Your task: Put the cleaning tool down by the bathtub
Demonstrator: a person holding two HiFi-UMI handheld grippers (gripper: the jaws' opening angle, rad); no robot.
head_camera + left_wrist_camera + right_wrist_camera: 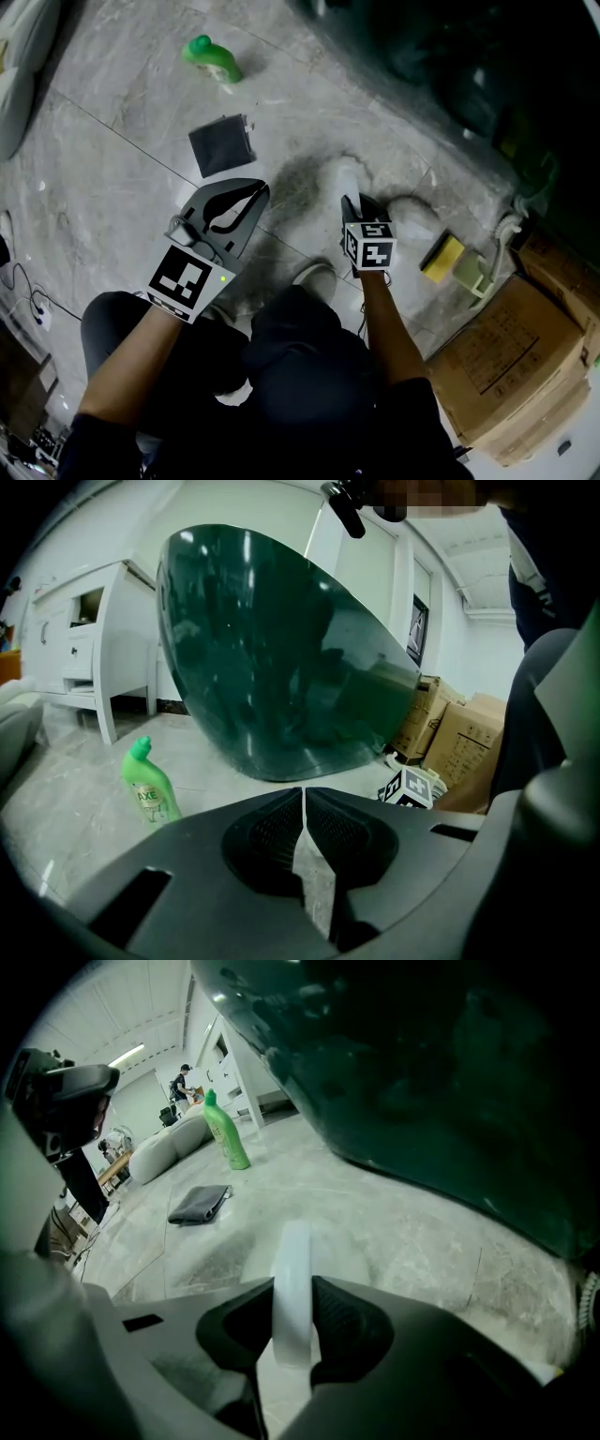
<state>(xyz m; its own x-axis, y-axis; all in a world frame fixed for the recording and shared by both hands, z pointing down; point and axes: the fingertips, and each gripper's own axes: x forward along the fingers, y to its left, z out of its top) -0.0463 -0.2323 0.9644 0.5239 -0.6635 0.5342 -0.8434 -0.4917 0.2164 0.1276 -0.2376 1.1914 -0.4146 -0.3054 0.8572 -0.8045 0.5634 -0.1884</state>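
A white cleaning tool [349, 176] has its curved handle [292, 1279] clamped between the pads of my right gripper [354, 208], which is shut on it and points steeply down at the pale stone floor. The tool's far end lies hidden behind the jaws in the right gripper view. The dark green bathtub [450, 66] rises just beyond and to the right, filling much of the right gripper view [450, 1072]. My left gripper [246, 192] hovers to the left, its jaws closed with nothing between them [304, 803], facing the tub [281, 667].
A green detergent bottle [213, 58] stands farther out on the floor, and a grey folded cloth [222, 144] lies nearer. A yellow sponge [442, 258] sits at the right by cardboard boxes [511, 366]. A white cabinet [84, 639] stands at the left.
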